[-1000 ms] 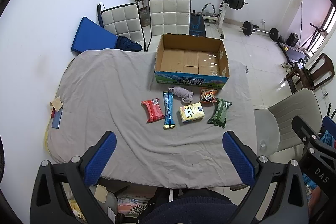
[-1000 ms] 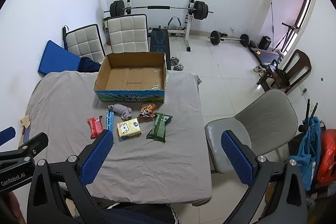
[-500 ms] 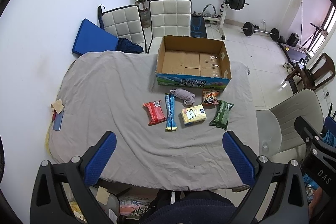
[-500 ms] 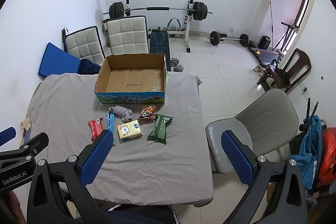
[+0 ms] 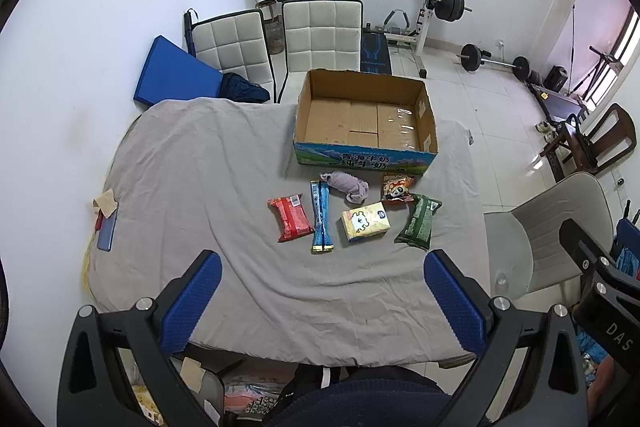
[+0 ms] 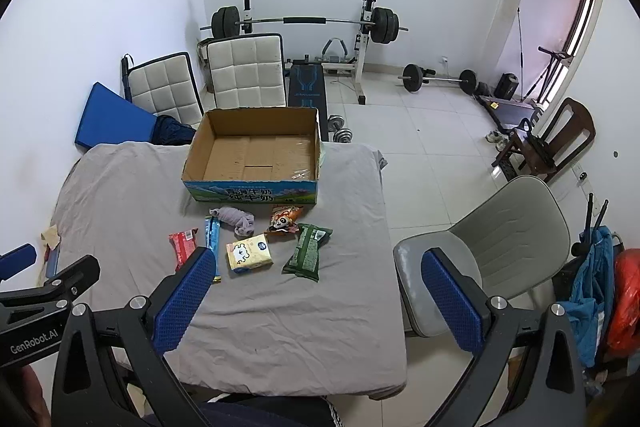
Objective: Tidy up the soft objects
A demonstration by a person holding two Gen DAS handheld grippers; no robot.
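An empty open cardboard box [image 5: 364, 119] [image 6: 256, 151] stands at the table's far side. In front of it lie a grey rolled sock [image 5: 347, 183] [image 6: 237, 219], an orange snack bag [image 5: 397, 187] [image 6: 283, 218], a green packet [image 5: 419, 222] [image 6: 308, 251], a yellow tissue pack [image 5: 365, 226] [image 6: 249, 252], a blue packet [image 5: 321, 215] [image 6: 212, 231] and a red packet [image 5: 290, 217] [image 6: 183, 245]. My left gripper [image 5: 322, 301] is open and empty, high above the table's near edge. My right gripper [image 6: 320, 301] is open and empty, to its right.
The table is covered with a grey cloth [image 5: 192, 163]. A phone [image 5: 107, 231] lies at its left edge. A grey chair [image 6: 492, 247] stands right of the table, two white chairs [image 5: 320, 31] behind it. Weight-lifting gear [image 6: 304, 23] lines the back wall.
Both grippers have drifted slightly forward and down toward the table, so the objects sit a little lower in view. Nothing on the table has moved.
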